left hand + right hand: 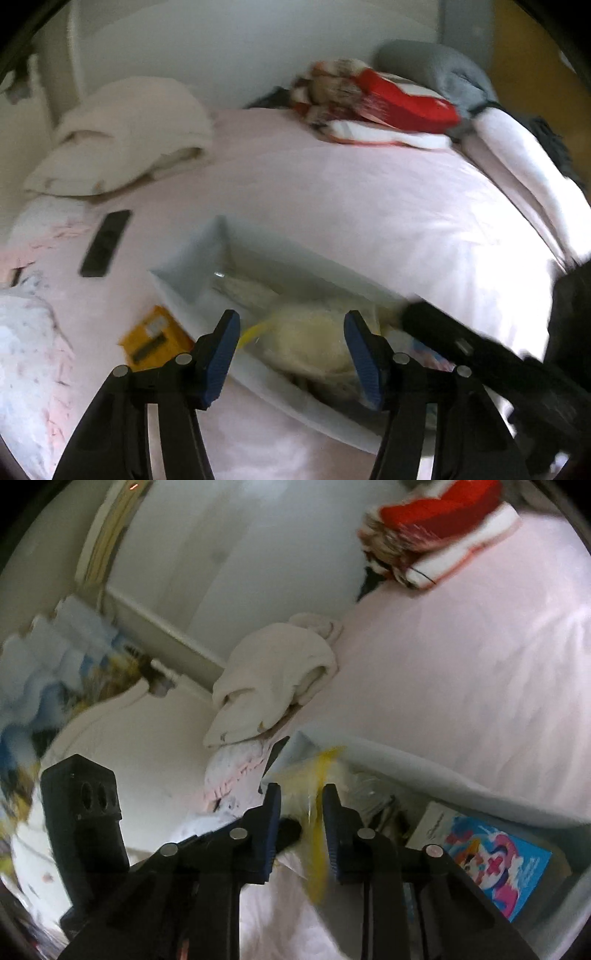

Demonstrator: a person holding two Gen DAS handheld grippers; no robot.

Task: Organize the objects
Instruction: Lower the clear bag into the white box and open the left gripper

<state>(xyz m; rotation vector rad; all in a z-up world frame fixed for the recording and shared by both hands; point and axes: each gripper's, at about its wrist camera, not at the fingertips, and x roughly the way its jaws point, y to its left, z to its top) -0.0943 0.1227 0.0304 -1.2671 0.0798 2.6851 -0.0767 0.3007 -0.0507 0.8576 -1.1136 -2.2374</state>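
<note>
On the left of the pink bed (332, 192), a black remote (105, 243) lay flat, well apart from a cream blanket (129, 129) bunched near the wall. A yellow box (155, 338) sat just beside the white bin (184, 273). The left claw (291, 350) hung spread over the bin, nothing between its pads, above a clear bag of pale stuff (310, 339). The right claw (301, 827) was pressed nearly together, pinching the bag's yellow strip (317, 849). A colourful box (495, 864) lay in the bin, and red-and-white bedding (384, 107) was heaped farther right.
</note>
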